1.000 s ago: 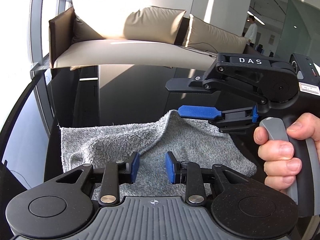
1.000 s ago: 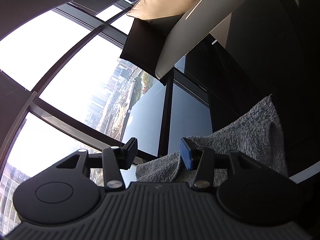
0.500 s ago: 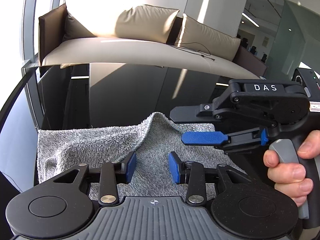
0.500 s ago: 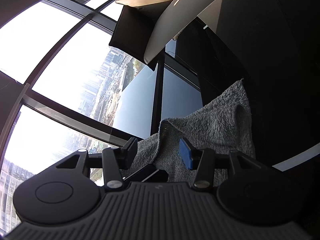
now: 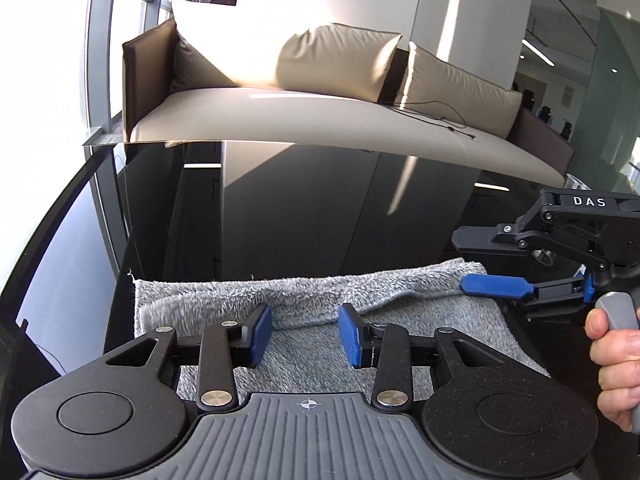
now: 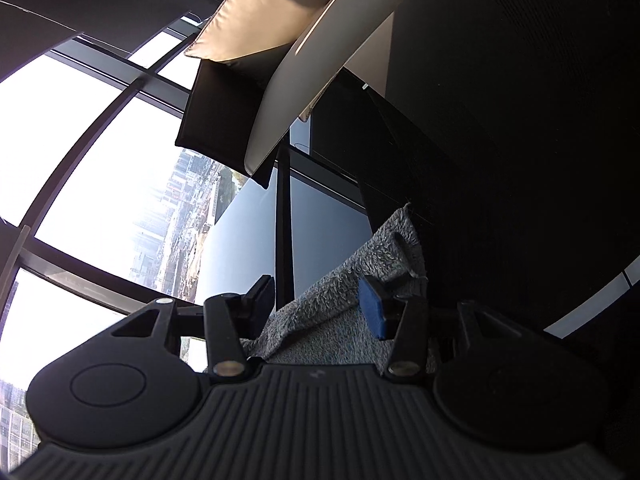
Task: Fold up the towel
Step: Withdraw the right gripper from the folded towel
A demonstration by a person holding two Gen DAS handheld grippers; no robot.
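A grey fluffy towel [image 5: 460, 320] lies on a glossy black table [image 5: 280, 220], with its far part folded over into a low ridge across its width. My left gripper [image 5: 306, 336] hovers low over the near middle of the towel, its blue pads apart and nothing pinched between them. My right gripper [image 5: 466, 262], rolled on its side in a person's hand [image 5: 616, 360], reaches in at the towel's far right corner. In the right wrist view the right gripper [image 6: 316, 304] stands open, and the towel [image 6: 384, 248] lies past its fingers without either pad pressing on it.
A beige sofa [image 5: 320, 120] with cushions stands behind the table. Tall windows [image 6: 100, 160] run along the left side, close to the table's left edge. The black tabletop stretches bare beyond the towel's far edge.
The towel's raised peak has dropped into a flat folded ridge. The right gripper has slid to the right and lower in the left wrist view. The left pads stand slightly wider apart.
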